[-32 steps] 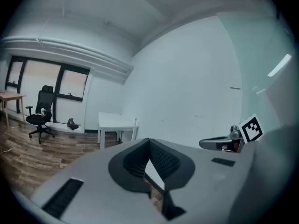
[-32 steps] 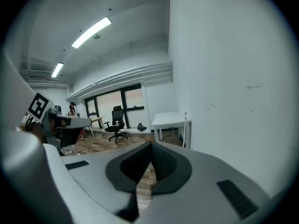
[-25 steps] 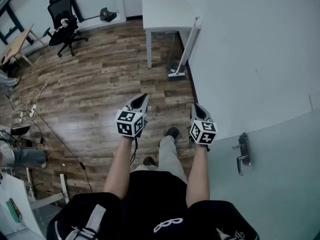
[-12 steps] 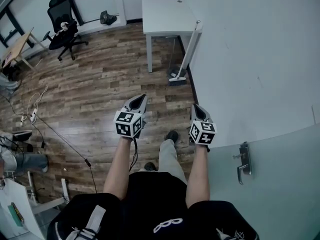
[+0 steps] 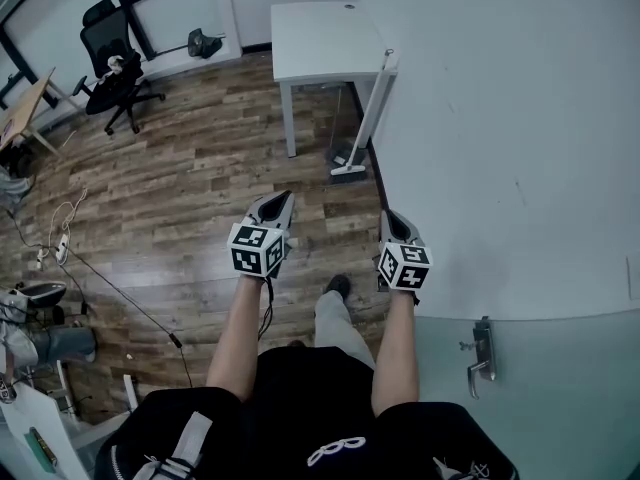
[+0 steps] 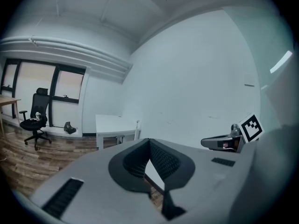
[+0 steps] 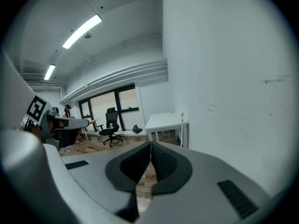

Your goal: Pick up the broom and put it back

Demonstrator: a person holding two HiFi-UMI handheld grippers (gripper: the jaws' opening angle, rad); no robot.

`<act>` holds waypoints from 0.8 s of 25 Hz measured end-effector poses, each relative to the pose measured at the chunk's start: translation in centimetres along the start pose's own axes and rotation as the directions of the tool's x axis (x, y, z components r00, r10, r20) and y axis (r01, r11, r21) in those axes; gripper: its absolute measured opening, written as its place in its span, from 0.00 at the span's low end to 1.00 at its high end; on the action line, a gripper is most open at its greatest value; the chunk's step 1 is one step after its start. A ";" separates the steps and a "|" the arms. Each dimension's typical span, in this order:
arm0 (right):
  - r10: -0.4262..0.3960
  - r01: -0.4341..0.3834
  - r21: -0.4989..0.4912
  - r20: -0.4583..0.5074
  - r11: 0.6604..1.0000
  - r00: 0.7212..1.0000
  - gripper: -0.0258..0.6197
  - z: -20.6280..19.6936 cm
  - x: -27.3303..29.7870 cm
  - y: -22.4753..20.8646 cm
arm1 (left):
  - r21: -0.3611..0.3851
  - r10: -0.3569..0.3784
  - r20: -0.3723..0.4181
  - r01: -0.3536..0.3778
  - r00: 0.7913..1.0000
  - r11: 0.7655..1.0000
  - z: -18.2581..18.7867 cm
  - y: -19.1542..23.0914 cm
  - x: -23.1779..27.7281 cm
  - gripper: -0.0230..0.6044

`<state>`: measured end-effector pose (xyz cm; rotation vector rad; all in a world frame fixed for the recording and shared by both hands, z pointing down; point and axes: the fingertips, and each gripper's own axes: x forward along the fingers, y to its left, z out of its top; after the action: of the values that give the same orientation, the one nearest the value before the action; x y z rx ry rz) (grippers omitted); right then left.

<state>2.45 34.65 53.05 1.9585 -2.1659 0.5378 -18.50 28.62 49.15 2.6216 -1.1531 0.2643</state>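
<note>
Status: holding left gripper (image 5: 281, 198) and right gripper (image 5: 392, 213) side by side above wooden floor (image 5: 180, 188), both pointing toward white table (image 5: 315, 33).

Left gripper view: showing jaws meeting at the tips, gripping nothing. Right gripper view: showing jaws fully together as well, gripping nothing.

Locating broom (image 5: 367, 118) ahead of right gripper, well apart from both grippers. Leaning tilted, with handle top at right edge of table, just beside pale wall (image 5: 500, 118), and head resting on floor near right table leg. Appearing in both gripper views as thin white stick beside table.

Noting black office chair (image 5: 110, 78) standing well apart to the left, and door handle (image 5: 480, 353) showing at lower right.
</note>
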 end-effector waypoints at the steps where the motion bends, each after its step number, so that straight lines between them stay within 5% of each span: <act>1: -0.001 0.001 0.001 -0.002 1.000 1.000 0.08 0.4 0.7 -0.5 | -0.001 -0.002 -0.002 0.002 1.000 1.000 0.3 0.2 1.0 0.05; 20: 0.034 -0.033 0.030 -0.027 0.999 0.999 0.08 6.5 13.9 -11.5 | 0.031 0.017 -0.041 -0.015 0.999 0.999 5.8 2.0 18.8 0.05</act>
<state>12.87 18.51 53.84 1.9209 -2.1905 0.6020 -7.11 12.47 49.00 2.6214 -1.1658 0.3400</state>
